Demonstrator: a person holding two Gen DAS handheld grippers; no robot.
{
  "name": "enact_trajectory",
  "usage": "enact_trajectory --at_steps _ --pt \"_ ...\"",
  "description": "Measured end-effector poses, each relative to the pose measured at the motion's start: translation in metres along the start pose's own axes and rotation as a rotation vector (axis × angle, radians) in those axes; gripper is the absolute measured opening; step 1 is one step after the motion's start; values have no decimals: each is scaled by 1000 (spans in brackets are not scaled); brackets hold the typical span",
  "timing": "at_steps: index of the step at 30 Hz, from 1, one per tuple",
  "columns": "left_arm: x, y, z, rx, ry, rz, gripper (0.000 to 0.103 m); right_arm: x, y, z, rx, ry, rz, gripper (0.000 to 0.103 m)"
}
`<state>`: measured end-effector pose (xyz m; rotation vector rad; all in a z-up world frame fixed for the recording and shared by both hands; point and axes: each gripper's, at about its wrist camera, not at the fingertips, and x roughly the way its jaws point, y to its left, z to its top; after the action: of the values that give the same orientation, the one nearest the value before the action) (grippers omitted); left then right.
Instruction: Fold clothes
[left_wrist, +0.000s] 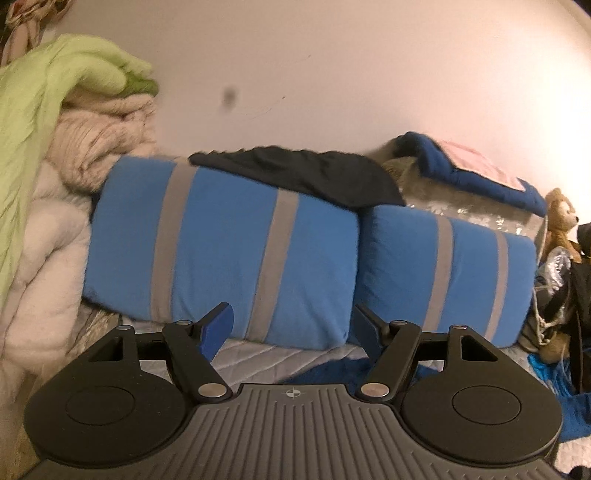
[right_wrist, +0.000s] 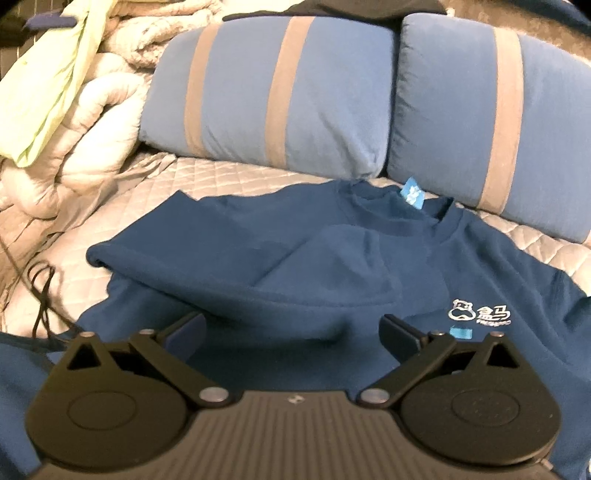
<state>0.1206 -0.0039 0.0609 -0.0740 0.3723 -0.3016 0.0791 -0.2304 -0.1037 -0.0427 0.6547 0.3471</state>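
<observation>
While both grippers hang with fingers spread wide and holding nothing, a dark blue shirt (right_wrist: 332, 258) lies on the quilted bed (right_wrist: 229, 177) just ahead of the right gripper (right_wrist: 291, 332) — its left sleeve folded across the chest, collar toward two striped pillows (right_wrist: 280, 92). Bare quilt shows left of the shirt, beside a heaped duvet (right_wrist: 85, 122). The left gripper (left_wrist: 293, 328) faces the pillows — only a scrap of shirt shows below its fingers.

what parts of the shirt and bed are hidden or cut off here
- Right wrist view: dark blue logo t-shirt, its lower hem hidden behind the right gripper; its sleeve cut off by the right edge.
- Left wrist view: only slivers of the shirt show past the left gripper.
- Black garment on the striped pillows: type unclear.
</observation>
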Motion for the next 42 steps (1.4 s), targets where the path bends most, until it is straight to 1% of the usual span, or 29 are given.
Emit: enact_trajectory --at_steps 3,6,8,14,17,20,22,24,26,30,33,34,36,38,42 --pt "0 7 -14 9 30 7 70 -4 -3 4 -1 -15 -39 103" --pt "3 11 -34 49 69 23 70 -16 -10 12 -30 -44 -80 103" --pt "5 13 -48 73 98 36 70 -23 -16 17 -70 -54 -70 103" --pt "12 30 -81 78 174 44 70 -32 -36 24 -272 -19 -100 103" --pt "16 37 -93 78 206 44 70 -30 -43 16 -405 8 -90 103" --pt "21 42 -103 78 227 42 70 -21 -49 7 -497 53 -74 102" --pt "24 44 -108 78 240 39 70 -12 -47 5 -565 56 -75 101" --pt "26 45 -113 86 250 38 70 -4 -45 3 -632 58 -77 98" --pt "28 44 -118 98 260 38 70 5 -44 1 -699 60 -78 92" --pt "30 42 -125 130 276 37 70 22 -40 -4 -836 63 -81 86" --pt "31 43 -130 136 289 35 70 31 -29 -11 -1003 54 -67 83" --pt "31 43 -131 136 293 35 70 33 -26 -13 -1041 54 -56 81" --pt "30 42 -134 141 301 38 70 37 -20 -16 -1099 57 -33 77" --pt "30 41 -137 149 309 43 70 44 -16 -17 -1139 62 -37 70" --pt "29 37 -140 192 320 57 70 53 -13 -14 -1167 72 -27 61"
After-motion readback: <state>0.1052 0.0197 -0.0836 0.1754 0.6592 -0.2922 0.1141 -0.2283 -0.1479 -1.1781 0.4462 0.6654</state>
